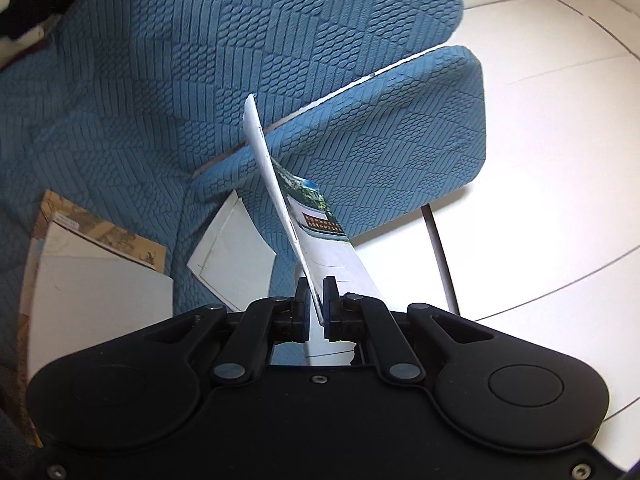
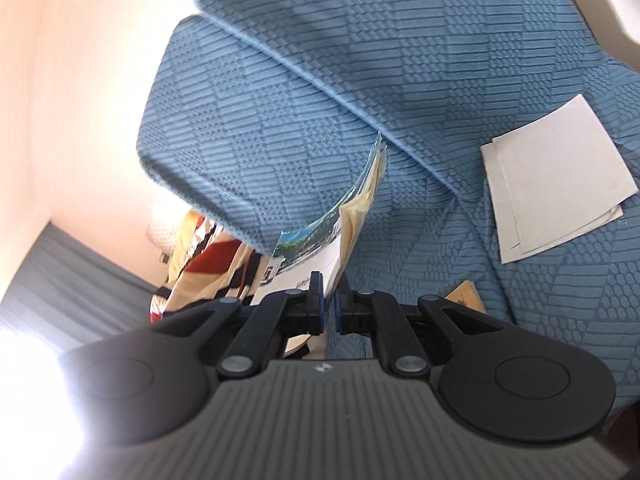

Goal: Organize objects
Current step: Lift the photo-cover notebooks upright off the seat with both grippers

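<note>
My left gripper (image 1: 316, 304) is shut on the lower edge of a thin white booklet (image 1: 324, 252) with a landscape photo on its cover. The booklet stands edge-on and sticks out over the blue quilted sofa (image 1: 160, 80). In the right wrist view, my right gripper (image 2: 328, 300) is shut on a thin booklet (image 2: 308, 248) with a landscape photo and yellowish inner pages (image 2: 360, 200). It curves up away from the pads in front of the sofa cushion (image 2: 260, 140). Neither gripper shows in the other's view.
Folded white paper (image 1: 232, 252) lies on the sofa seat, seen too as white sheets (image 2: 556, 184). A brown-covered book with a white sheet (image 1: 100, 264) lies at the left. A striped cushion (image 2: 200, 268) sits by the sofa arm. White floor tiles (image 1: 540, 140) lie to the right.
</note>
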`<state>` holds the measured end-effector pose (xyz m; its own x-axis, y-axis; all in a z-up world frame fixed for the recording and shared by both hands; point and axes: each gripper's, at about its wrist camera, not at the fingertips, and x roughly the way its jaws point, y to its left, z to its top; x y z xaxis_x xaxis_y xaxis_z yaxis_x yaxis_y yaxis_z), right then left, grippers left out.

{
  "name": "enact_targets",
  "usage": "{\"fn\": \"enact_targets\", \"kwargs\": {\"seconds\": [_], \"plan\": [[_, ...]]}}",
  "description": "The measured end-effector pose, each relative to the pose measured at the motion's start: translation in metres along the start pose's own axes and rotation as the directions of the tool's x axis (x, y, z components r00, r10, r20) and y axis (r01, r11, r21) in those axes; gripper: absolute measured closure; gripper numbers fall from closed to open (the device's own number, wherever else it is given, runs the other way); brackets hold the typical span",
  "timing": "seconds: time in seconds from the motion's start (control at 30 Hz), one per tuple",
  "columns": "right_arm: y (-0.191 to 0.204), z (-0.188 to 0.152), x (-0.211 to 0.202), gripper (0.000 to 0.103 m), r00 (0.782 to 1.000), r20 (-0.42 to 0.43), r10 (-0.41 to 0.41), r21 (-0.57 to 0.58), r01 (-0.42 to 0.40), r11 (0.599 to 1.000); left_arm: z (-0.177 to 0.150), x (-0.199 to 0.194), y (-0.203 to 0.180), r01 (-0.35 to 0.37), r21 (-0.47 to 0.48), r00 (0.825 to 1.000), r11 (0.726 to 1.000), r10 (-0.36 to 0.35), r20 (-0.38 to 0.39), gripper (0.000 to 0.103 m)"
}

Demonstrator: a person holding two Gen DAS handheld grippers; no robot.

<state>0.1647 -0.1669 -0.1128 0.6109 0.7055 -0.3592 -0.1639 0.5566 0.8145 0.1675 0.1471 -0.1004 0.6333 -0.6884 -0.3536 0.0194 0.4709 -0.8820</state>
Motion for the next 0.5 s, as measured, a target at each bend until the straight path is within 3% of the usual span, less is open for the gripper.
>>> {"fn": "enact_targets", "kwargs": {"seconds": [0.17, 0.5], "plan": [[0.006, -0.007, 0.002, 0.095, 0.999, -0.044, -0.009, -0.032, 0.008, 0.999, -0.01, -0.014, -0.001, -0.046, 0.029, 0.999, 0.998, 0.046, 0.006, 0.097], [0.003, -0.027, 0.008, 0.095, 0.991, -0.119, -0.067, -0.088, 0.056, 0.995, -0.027, -0.023, 0.027, -0.091, -0.037, 0.996, 0.995, 0.091, 0.004, 0.097]]}}
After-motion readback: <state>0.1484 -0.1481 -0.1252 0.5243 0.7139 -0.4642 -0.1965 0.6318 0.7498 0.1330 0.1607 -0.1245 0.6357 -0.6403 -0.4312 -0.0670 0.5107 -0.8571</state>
